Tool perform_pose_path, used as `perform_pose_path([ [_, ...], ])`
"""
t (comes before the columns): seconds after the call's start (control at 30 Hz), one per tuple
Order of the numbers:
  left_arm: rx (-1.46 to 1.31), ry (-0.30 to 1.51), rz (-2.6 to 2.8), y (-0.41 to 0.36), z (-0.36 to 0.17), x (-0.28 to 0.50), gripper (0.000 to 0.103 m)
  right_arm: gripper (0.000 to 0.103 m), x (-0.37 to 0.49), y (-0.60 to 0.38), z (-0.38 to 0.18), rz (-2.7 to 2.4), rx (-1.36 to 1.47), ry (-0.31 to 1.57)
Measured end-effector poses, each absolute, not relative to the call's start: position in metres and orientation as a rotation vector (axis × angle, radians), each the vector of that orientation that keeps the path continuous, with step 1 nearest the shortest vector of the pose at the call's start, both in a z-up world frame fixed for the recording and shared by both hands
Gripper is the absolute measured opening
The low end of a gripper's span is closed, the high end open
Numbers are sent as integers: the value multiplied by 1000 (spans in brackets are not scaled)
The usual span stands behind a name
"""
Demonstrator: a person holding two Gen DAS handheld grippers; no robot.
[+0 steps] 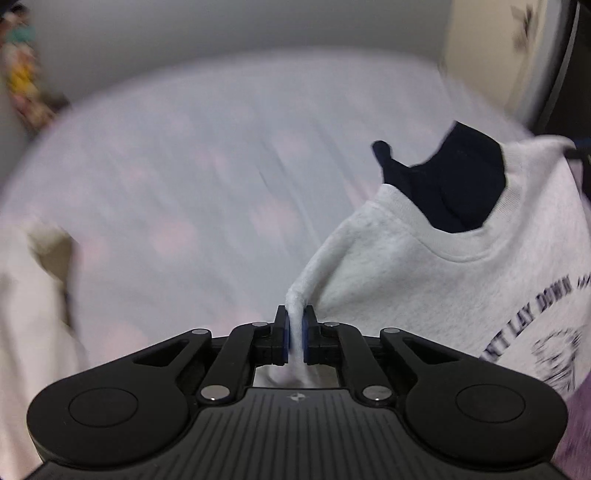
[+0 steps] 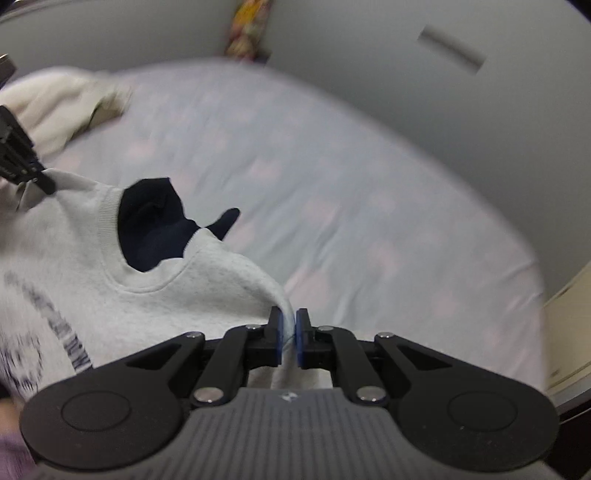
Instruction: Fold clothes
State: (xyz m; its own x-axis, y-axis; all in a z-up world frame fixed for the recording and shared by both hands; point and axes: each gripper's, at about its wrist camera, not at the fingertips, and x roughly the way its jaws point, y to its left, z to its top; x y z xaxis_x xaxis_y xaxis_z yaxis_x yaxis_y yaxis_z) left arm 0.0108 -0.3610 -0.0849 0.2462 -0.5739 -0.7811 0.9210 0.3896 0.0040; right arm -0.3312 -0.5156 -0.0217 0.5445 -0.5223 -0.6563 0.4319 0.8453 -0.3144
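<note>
1. Both of your grippers are clamped on one sweatshirt (image 1: 424, 280): the left gripper (image 1: 294, 334) has its blue pads (image 1: 283, 332) pinched onto a bunched shoulder of the grey fabric, which runs down between the jaws and shows again below them.
2. Your right gripper (image 2: 289, 338) bites the opposite shoulder the same way, its pads (image 2: 300, 339) closed on a narrow ridge of cloth.
3. Between your two grips the sweatshirt hangs spread, chest side facing the cameras, with a ribbed neckline (image 1: 454, 247) and a dark navy lining (image 1: 450, 188) showing through the neck opening.
4. Dark printed lettering (image 1: 546, 306) arcs across the chest; in the left view you can read "LAY DOWN", the rest is blurred.
5. In the right view your left gripper (image 2: 22, 155) shows at the far left edge, gripping the far shoulder.
6. Behind the garment lies a bed (image 1: 207, 177) under a pale sheet with faint pink patches; motion blur softens it.
7. A cream garment (image 2: 70, 103) sits heaped at the bed's far left corner in the right view, well apart from the sweatshirt.
8. Grey walls (image 2: 406, 74) back the bed, with a blurred colourful object (image 2: 247, 29) in the corner.
</note>
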Motion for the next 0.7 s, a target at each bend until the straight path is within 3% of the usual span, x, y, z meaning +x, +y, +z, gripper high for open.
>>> perform_pose_path([
  [0.33,257,347,-1009,-306,95,0,4,7,-334,-449,138,-829,-328,377],
  [0.7,60,-20,-984,-238,196,-79,4,7,-376,-368,234,-964,-411,75],
])
